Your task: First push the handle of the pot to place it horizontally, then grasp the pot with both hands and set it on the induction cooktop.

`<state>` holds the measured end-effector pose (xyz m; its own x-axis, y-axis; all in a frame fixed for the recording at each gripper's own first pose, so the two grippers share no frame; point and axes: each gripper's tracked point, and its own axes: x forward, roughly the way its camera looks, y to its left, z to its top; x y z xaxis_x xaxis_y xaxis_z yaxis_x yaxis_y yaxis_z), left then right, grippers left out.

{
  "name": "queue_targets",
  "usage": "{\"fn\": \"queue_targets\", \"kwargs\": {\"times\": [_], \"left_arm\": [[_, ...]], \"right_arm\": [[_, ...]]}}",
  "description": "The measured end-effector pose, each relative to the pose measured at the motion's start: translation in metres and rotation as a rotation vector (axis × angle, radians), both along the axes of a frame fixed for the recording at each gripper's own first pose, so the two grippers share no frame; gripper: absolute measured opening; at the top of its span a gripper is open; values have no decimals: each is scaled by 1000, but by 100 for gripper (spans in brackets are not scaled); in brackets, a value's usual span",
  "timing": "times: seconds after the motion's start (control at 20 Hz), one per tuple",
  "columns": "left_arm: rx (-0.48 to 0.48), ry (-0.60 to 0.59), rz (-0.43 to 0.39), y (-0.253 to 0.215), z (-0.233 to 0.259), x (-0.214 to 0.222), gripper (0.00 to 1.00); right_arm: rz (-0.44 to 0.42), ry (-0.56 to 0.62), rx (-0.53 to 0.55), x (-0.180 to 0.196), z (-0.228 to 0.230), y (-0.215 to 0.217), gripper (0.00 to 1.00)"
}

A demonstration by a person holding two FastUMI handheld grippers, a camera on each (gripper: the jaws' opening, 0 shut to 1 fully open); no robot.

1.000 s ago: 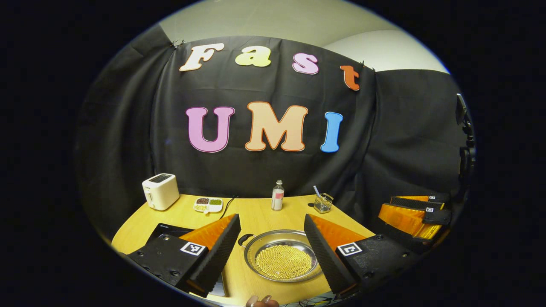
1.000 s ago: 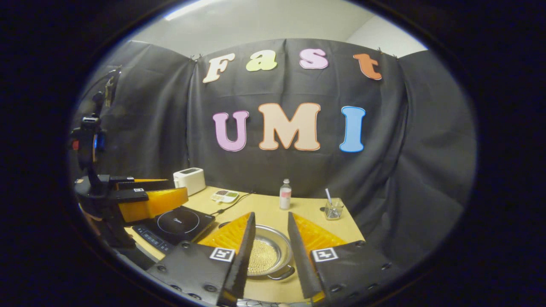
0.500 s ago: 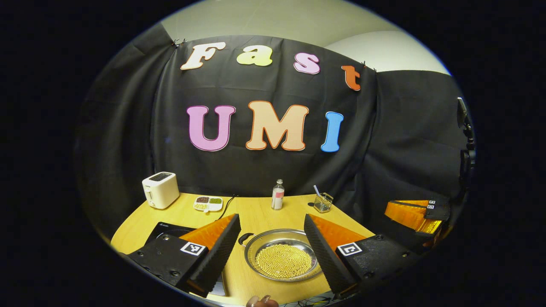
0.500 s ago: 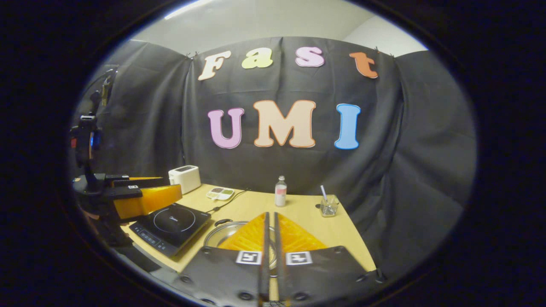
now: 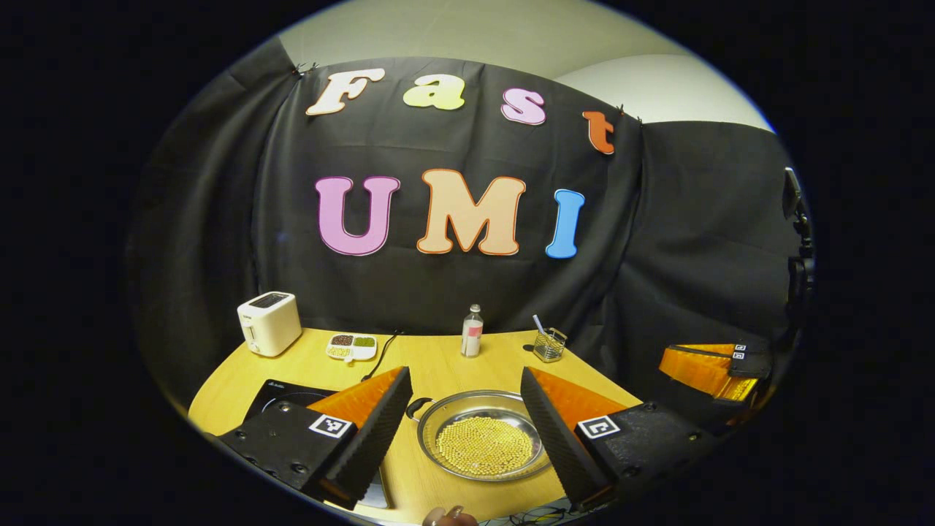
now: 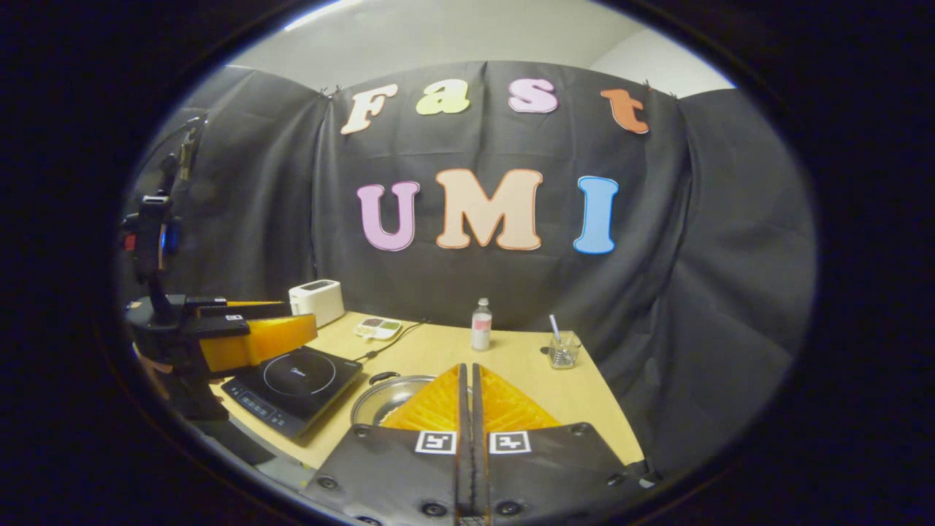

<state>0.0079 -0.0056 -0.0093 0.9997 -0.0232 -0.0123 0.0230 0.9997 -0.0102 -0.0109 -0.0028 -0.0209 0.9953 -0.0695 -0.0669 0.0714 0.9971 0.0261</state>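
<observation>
In the left gripper view, the left gripper (image 5: 465, 409) sits at the bottom centre of the frame with its fingers spread wide and gripping nothing. The pot (image 5: 483, 443), a shallow steel pan filled with small yellow beads, rests on the wooden table (image 5: 438, 365) between those fingers, touching neither. Its dark handle (image 5: 418, 406) points toward the upper left. The induction cooktop (image 5: 281, 393) lies at lower left, partly hidden behind the left finger. Further back stand a toaster (image 5: 269, 323), a sectioned dish (image 5: 352, 347), a bottle (image 5: 472, 331) and a glass cup (image 5: 549, 345).

In the right gripper view, the right gripper (image 6: 467, 398) occupies the bottom centre, its fingers pressed together with nothing between them. The pot (image 6: 383, 397) peeks out just left of them, and the induction cooktop (image 6: 296, 378) lies further left. The left gripper (image 6: 252, 332) hangs at the left edge above the cooktop
</observation>
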Motion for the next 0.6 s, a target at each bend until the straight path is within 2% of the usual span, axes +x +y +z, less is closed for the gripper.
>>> {"fn": "queue_targets", "kwargs": {"times": [0.2,0.45,0.5,0.6], "left_arm": [[2,13,-31,-2,-3,0,97],[-15,34,-69,-2,-5,7,96],[-21,44,-71,-1,-8,12,97],[-31,64,-64,7,-13,17,97]], "right_arm": [[-3,46,9,0,-16,10,0],[-25,153,78,4,-65,20,2],[-32,175,86,5,-76,21,0],[-37,208,90,6,-95,21,2]]}}
